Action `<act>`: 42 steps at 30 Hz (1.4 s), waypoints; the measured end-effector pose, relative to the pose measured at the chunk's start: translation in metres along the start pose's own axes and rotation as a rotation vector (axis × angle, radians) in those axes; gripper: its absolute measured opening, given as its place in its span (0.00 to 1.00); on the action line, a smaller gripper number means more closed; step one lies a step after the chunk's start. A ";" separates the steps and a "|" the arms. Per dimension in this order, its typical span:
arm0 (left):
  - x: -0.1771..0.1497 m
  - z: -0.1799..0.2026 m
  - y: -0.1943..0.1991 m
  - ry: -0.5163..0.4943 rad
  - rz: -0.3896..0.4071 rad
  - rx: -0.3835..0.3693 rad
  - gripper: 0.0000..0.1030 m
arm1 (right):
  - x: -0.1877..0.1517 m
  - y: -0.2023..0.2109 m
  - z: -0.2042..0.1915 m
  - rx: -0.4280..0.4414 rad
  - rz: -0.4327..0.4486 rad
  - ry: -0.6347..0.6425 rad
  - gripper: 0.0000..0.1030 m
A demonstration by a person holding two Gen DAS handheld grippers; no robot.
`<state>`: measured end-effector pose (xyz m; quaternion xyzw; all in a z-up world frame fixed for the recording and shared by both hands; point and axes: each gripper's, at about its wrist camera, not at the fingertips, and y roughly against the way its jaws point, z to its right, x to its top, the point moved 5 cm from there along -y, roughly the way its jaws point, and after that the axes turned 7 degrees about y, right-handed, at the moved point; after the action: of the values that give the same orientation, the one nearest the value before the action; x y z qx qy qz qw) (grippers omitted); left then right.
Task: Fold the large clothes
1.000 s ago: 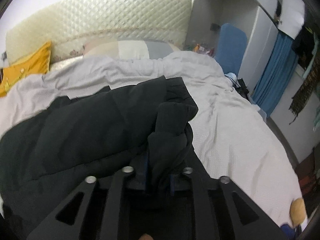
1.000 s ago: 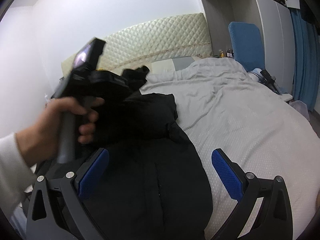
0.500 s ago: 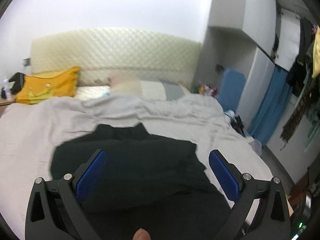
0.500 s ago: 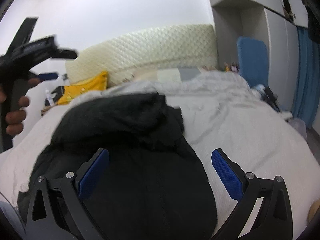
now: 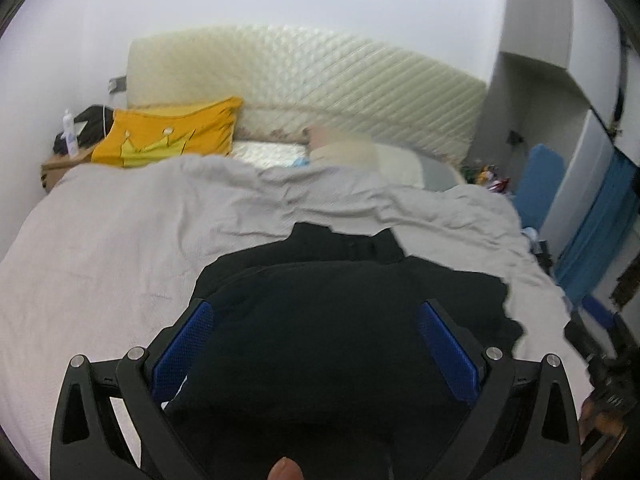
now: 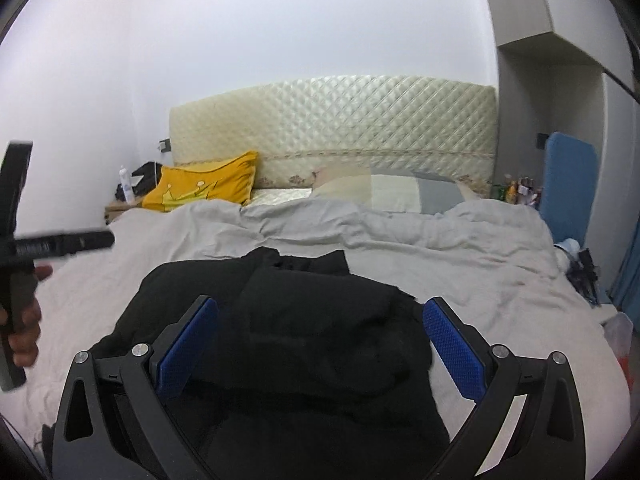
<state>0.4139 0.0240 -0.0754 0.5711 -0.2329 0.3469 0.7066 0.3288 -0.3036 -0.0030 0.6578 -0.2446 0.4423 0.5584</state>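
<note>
My left gripper (image 5: 316, 340) stands with its jaws spread to full width; the jaws have just been opening, and nothing is pinched between the blue pads (image 5: 182, 350). My right gripper (image 6: 318, 342) is likewise spread wide and empty, both pads clear of any cloth. Both claws point forward and downward over the work surface.

Directly beyond the fingertips of each claw lies the black garment (image 5: 344, 320), bunched into a loose, partly folded heap. It rests on the grey bedspread (image 5: 120, 240), at the near middle of the bed, with a collar-like edge toward the headboard. In the right wrist view the same garment (image 6: 320, 340) fills the gap between the pads but lies lower, apart from them.

At the left edge of the right wrist view, my left hand (image 6: 24, 328) grips the handle of its tool, held above the bedspread (image 6: 480, 264).

Farther out: a yellow pillow (image 5: 168, 136) at the left of the bed head, a quilted cream headboard (image 5: 320, 84) against the wall, and a blue chair (image 6: 568, 176) at the right.
</note>
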 end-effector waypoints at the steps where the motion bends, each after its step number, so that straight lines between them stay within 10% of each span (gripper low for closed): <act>1: -0.001 -0.004 -0.012 0.003 -0.008 0.010 0.99 | 0.001 -0.013 0.000 0.010 -0.005 -0.006 1.00; 6: -0.016 -0.013 -0.071 -0.022 -0.051 0.052 0.99 | -0.008 -0.066 0.010 0.052 -0.034 -0.085 0.91; 11: -0.038 -0.020 -0.127 -0.042 -0.107 0.071 1.00 | -0.036 -0.118 0.018 0.024 -0.130 -0.103 0.58; 26: -0.052 -0.021 -0.185 -0.060 -0.126 0.087 1.00 | -0.085 -0.181 0.018 0.025 -0.193 -0.100 0.59; 42: -0.071 -0.059 -0.053 -0.051 -0.025 0.130 1.00 | -0.095 -0.075 0.055 0.051 -0.191 -0.096 0.62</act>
<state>0.4035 0.0600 -0.1751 0.6274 -0.2207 0.3379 0.6659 0.3610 -0.3527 -0.1223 0.7125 -0.1960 0.3608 0.5689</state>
